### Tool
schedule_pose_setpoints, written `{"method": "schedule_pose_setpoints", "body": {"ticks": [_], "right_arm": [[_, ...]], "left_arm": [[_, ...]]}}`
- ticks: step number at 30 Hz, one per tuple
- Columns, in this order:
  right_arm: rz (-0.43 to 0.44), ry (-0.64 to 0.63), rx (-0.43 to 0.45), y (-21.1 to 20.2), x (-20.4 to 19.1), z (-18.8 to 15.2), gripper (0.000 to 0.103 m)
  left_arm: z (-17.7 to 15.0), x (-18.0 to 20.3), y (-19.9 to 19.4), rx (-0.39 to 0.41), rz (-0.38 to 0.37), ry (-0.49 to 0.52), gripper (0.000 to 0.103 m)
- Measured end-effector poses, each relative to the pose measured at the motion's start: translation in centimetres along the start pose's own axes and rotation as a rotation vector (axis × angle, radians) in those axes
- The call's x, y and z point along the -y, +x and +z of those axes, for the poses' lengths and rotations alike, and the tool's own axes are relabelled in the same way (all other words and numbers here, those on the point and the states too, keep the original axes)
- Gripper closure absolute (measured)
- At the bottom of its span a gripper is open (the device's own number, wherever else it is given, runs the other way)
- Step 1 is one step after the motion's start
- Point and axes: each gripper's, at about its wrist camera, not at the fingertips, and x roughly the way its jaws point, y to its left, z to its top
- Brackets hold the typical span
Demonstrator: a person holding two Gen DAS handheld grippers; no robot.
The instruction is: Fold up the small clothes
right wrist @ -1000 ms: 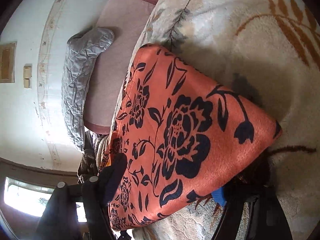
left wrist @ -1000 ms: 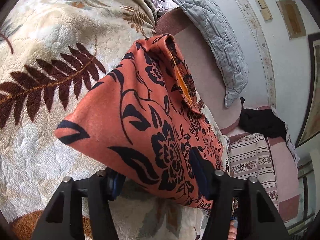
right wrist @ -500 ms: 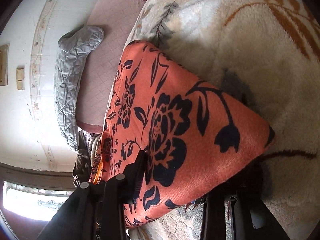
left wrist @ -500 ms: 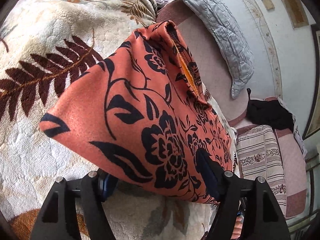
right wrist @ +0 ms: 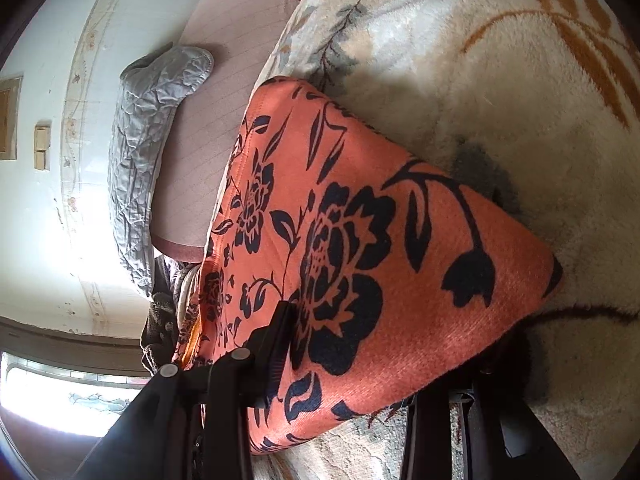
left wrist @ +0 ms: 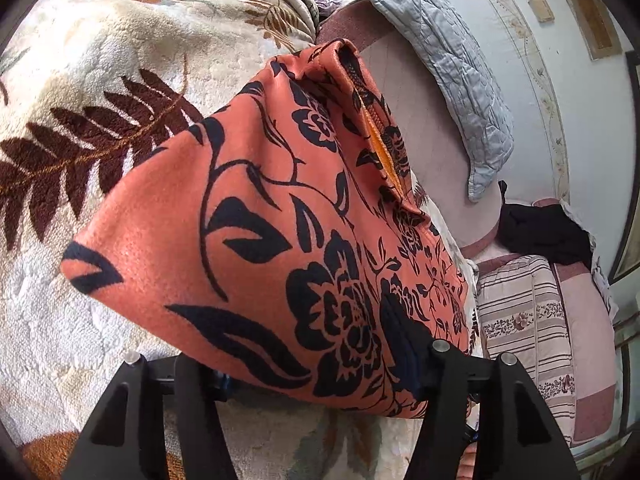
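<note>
An orange garment with a black flower print (left wrist: 280,240) hangs lifted above a cream blanket with brown leaves (left wrist: 80,128). My left gripper (left wrist: 316,372) is shut on its near edge; the cloth drapes over the fingers and hides the tips. In the right wrist view the same garment (right wrist: 360,248) spreads from my right gripper (right wrist: 360,364), which is shut on its near edge. One black finger (right wrist: 276,344) presses on the cloth; the other is under it. An orange lining shows at a fold (left wrist: 380,144).
A grey quilted pillow (left wrist: 452,64) leans on a pink headboard (left wrist: 416,92) by the white wall. A striped cushion (left wrist: 520,312) and dark clothes (left wrist: 548,232) lie at the right. A window (right wrist: 52,400) shows low left in the right wrist view.
Both grippers have carried the garment slightly. The right gripper's fingers have closed in on the cloth edge. The cloth hangs a little flatter and wider in both views.
</note>
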Motion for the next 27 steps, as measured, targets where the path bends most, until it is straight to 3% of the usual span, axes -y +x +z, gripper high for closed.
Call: {"method": "schedule_pose_setpoints", "body": {"ticks": [4,7,10,15,17,21,24,27], "right_arm": [[-0.002,-0.017,0.0,0.2,-0.2,0.0,0.064],[-0.006,-0.025,0.0,0.3,-0.2,0.1,0.064],[-0.007,-0.03,0.0,0.4,-0.3,0.1,0.064],[-0.004,-0.028,-0.001,0.4,-0.2,0.1,0.064],[-0.004,-0.029,-0.001,0.4,-0.2,0.1,0.064],[-0.003,-0.028,0.0,0.4,-0.3,0.0,0.064],[-0.005,-0.03,0.0,0.4,-0.3,0.0,0.064],[-0.005,-0.032,-0.001,0.5,-0.3,0.1,0.064]], "left_arm": [[0.0,0.4,-0.1,0.015,-0.01,0.02,0.042],[0.1,0.6,-0.4,0.034,-0.01,0.04,0.058],[0.2,0.8,-0.4,0.04,-0.014,0.047,0.065],[0.2,0.8,-0.1,0.028,-0.001,0.035,0.061],[0.2,0.7,0.3,0.008,-0.008,0.02,0.048],[0.1,1.1,0.3,0.017,-0.013,0.039,0.047],[0.1,1.5,0.2,0.033,-0.02,0.064,0.049],[0.2,1.8,0.0,0.048,-0.021,0.087,0.065]]}}
